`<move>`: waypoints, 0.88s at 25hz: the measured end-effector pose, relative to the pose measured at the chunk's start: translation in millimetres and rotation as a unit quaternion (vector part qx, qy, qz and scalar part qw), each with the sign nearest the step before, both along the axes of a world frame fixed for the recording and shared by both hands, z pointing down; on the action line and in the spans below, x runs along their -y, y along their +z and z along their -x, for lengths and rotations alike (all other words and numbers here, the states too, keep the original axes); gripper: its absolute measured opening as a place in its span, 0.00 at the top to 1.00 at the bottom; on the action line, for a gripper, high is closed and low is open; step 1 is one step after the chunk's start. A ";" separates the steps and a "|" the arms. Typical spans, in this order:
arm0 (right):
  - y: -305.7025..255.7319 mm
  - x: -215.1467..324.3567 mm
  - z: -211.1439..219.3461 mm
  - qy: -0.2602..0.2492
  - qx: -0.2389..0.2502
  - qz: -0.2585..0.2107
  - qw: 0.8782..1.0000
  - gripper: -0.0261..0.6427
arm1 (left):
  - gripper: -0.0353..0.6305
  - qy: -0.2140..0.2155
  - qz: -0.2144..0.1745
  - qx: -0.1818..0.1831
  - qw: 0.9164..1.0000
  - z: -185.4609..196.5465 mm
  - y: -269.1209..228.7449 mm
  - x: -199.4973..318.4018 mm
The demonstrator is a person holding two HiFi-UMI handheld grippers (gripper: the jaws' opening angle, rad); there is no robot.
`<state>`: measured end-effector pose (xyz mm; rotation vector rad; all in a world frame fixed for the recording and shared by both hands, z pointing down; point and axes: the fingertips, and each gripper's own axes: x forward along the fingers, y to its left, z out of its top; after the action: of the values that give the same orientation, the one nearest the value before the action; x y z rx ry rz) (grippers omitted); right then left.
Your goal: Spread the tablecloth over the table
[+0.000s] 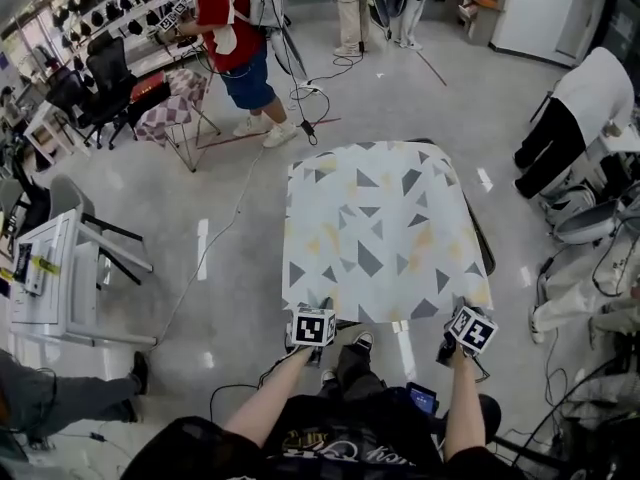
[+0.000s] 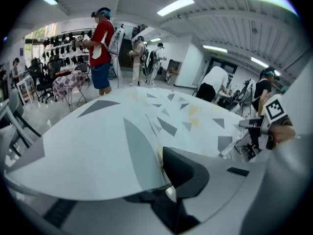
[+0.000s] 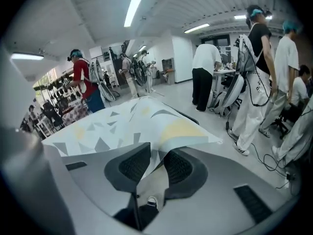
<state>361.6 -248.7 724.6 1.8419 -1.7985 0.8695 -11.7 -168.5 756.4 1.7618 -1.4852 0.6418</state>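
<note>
Tablecloth over the table, near corners at the grippers

The left gripper [image 2: 164, 161] pinched the tablecloth [image 1: 375, 233] at the table's [image 1: 485, 250] near-left corner, jaws almost closed. The right gripper [image 3: 155, 164] stood part-open, the near-right corner loose between its pads. Lowering both corners evenly would avoid skew.

From my end I saw a black printed tee [image 1: 330, 440], and the left gripper [image 1: 323, 308] and right gripper [image 1: 461, 313] each wore a black-and-white marker cube [image 1: 313, 327].
</note>
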 end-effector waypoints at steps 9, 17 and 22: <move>6.3 -6.5 -20.8 -0.024 -0.047 0.002 0.999 0.80 | 0.74 0.028 0.057 -0.030 0.998 -6.2 22.8 -66.6; 23.5 -13.9 -17.8 -0.035 -0.057 0.063 0.996 0.61 | 0.73 0.120 0.049 -0.022 0.991 -36.1 20.8 -98.3; 16.6 -45.7 -20.9 -0.028 -0.106 0.044 0.993 0.61 | 0.73 0.116 0.005 -0.035 0.993 -35.0 -8.7 -84.0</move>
<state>382.6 -203.0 741.1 1.7486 -1.6452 0.6942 23.4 -84.5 747.6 1.9462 -1.2383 0.6961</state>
